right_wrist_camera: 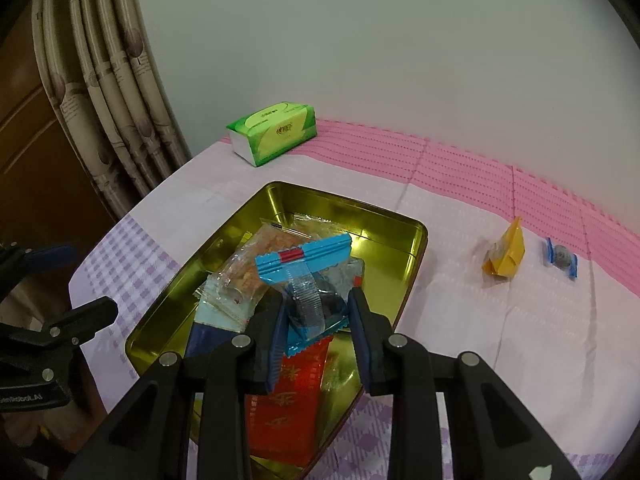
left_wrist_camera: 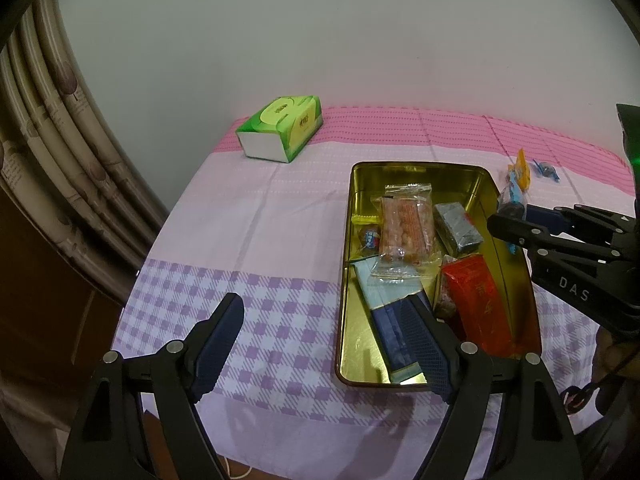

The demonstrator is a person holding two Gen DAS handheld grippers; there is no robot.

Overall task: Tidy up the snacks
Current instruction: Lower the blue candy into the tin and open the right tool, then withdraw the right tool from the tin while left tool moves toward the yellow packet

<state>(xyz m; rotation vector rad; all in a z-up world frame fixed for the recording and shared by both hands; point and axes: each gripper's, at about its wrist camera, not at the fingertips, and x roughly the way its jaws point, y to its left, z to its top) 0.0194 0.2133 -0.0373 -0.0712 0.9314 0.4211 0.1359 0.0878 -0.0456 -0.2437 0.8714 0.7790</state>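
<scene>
An open gold tin sits on the pink and purple tablecloth. It holds several snacks: a clear packet of orange pieces, a grey block, a red packet and a blue packet. My right gripper is shut on a blue-wrapped snack and hangs over the tin's right side. My left gripper stands open with nothing between its fingers, low over the cloth at the tin's near left corner. Its right finger overlaps the tin.
A yellow packet and a small blue-wrapped candy lie on the cloth right of the tin. A green tissue pack sits at the back left near the wall. A curtain hangs past the table's left edge.
</scene>
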